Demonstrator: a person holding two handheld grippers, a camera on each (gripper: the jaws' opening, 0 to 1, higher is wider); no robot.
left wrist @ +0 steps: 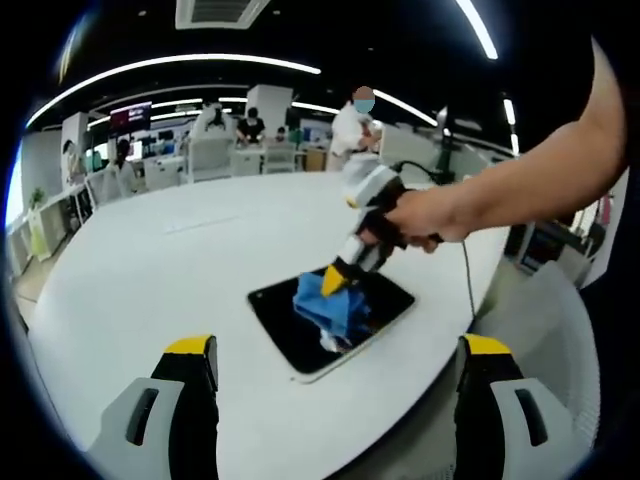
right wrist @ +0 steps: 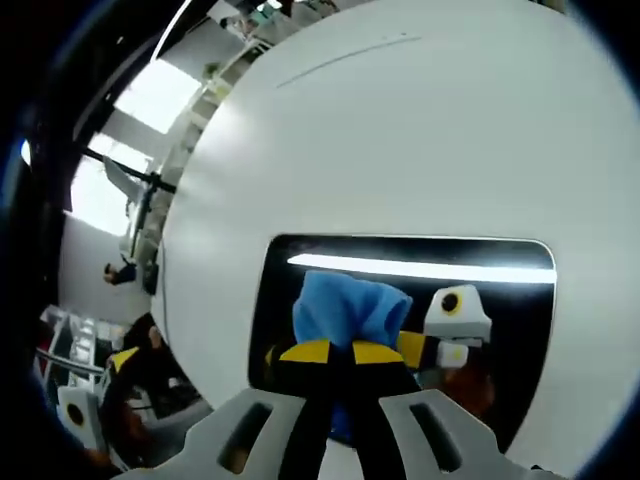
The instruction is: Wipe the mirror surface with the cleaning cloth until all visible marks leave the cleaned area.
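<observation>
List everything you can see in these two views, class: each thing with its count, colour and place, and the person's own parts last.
mirror: one, dark glass, flat on the table near its edge
cleaning cloth: one, blue, bunched on the mirror
table: one, white, round
ceiling lights: several, white strips overhead
people: a few, by desks behind the table
right gripper: yellow tips shut on the cloth
left gripper: open above the table
hand: one, holding the right gripper

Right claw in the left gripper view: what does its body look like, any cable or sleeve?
The right claw has a white and grey body with black jaws tipped yellow. A dark cable trails from it off the table. The arm shows bare; no sleeve is visible.
</observation>
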